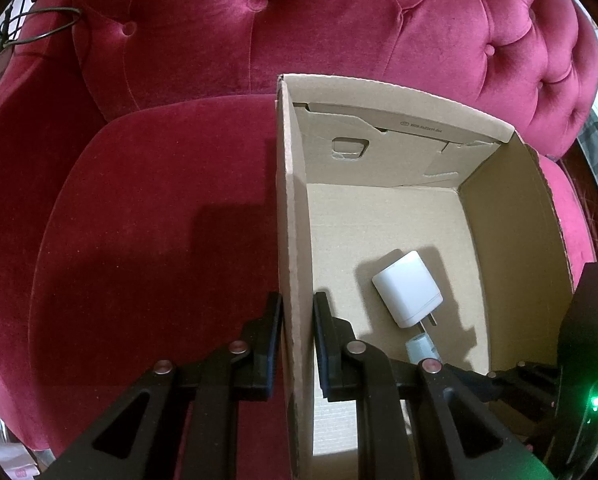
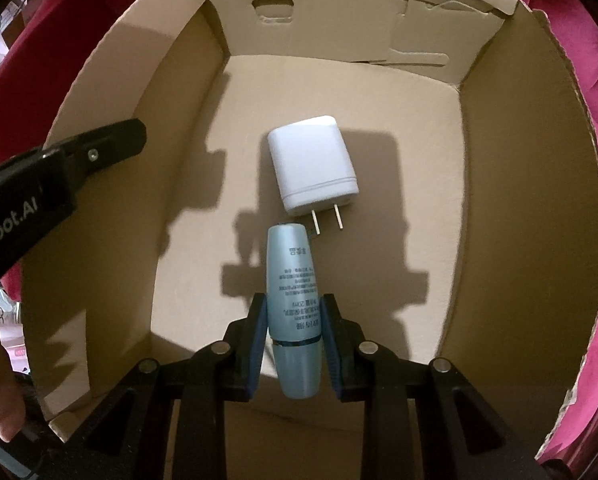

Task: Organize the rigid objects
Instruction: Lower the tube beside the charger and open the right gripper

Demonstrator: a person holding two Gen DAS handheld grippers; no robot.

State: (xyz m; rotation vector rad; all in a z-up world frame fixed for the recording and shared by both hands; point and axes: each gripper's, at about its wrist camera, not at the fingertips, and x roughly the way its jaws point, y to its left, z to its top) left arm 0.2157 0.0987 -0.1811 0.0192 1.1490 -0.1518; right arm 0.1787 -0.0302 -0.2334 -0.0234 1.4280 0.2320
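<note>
Tube clamped in right gripper above box

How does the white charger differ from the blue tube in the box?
The white charger is blocky with two metal prongs; the blue tube is slim, round and printed. The charger lies free on the cardboard box floor; the tube is clamped in the right gripper. Both are inside the box.

Home, living room most likely. My claws work over big crimson velvet armchair with button-tufted back, soft seat cushion under open brown cardboard box. In box I see household things: white square wall charger with two metal prongs, pale blue cosmetic tube with printed text. Loose dark cable loop lies on armrest.
</note>
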